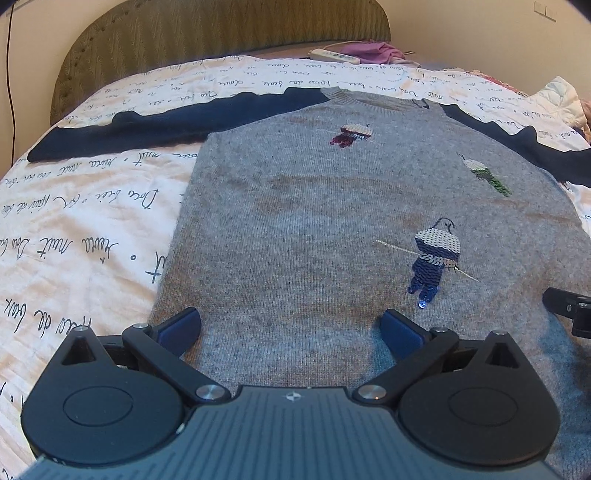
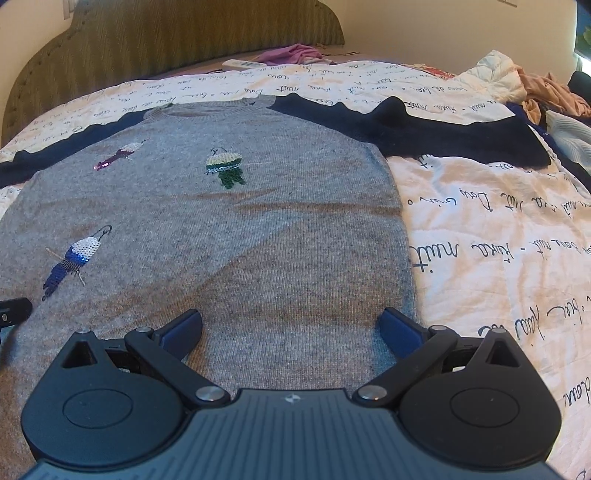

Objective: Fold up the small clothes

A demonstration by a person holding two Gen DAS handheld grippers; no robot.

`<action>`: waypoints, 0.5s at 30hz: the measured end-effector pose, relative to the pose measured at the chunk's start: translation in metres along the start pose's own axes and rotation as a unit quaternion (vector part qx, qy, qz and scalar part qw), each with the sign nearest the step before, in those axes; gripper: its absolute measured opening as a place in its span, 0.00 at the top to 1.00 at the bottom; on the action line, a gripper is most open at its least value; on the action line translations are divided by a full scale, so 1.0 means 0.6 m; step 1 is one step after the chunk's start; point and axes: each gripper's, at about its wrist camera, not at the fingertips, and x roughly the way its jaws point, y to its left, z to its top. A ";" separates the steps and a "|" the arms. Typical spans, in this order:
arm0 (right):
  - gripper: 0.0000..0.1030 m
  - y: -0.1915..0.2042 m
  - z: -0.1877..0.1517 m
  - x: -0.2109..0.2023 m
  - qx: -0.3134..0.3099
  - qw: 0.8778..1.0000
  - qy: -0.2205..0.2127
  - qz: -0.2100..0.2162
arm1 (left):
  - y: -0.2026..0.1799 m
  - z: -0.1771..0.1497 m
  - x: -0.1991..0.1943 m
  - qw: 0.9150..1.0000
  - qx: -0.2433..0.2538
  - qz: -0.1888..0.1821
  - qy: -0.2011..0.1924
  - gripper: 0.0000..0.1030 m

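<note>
Sweater: grey knit sweater (image 1: 295, 229) with navy raglan sleeves lies face up and flat on the quilt (image 1: 85, 236) of a bed, hem toward the cameras, neckline toward the headboard (image 1: 221, 33)
Left sleeve: left sleeve (image 1: 155, 125) stretches straight out across the quilt, fully spread
Left gripper: left gripper (image 1: 290, 326) hangs just over the hem near the sweater's left edge, jaws spread wide, holding nothing
Motifs: three sequinned bird patches, red (image 1: 351, 134), blue (image 1: 436, 258) and green (image 1: 487, 173), sit on the chest
Right gripper: right gripper (image 2: 290, 326) hangs over the hem near the right side seam, jaws wide apart too, empty
Right sleeve: right sleeve (image 2: 424, 125) lies outstretched, a little rumpled along its upper edge
Handling: likely light, soft and limp; the knit should sag and stretch if lifted by one point, so a pinch through both layers at a hem corner or at a cuff seems best; sequins may snag, better kept clear of the pads
Writing: quilt carries looping black script, with "nuit" legible; the rest is too distorted to read with confidence
Brands: no readable label on the sweater; a small emblem on each gripper body, not legible
</note>
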 end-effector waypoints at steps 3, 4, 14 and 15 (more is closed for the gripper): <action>0.00 -0.001 -0.001 0.001 0.001 1.000 -0.004 0.001 | 0.000 0.001 0.001 1.000 0.002 -0.001 0.003 0.00; 0.00 0.000 0.000 0.002 0.002 1.000 -0.006 0.001 | 0.000 0.002 0.002 1.000 0.002 -0.001 0.004 0.00; 0.00 0.004 -0.004 0.008 0.003 1.000 -0.027 -0.003 | -0.002 -0.005 0.003 1.000 0.001 0.006 -0.010 0.00; 0.00 0.003 -0.004 0.008 0.004 1.000 -0.027 -0.002 | -0.002 -0.005 0.003 1.000 0.001 0.006 -0.011 0.00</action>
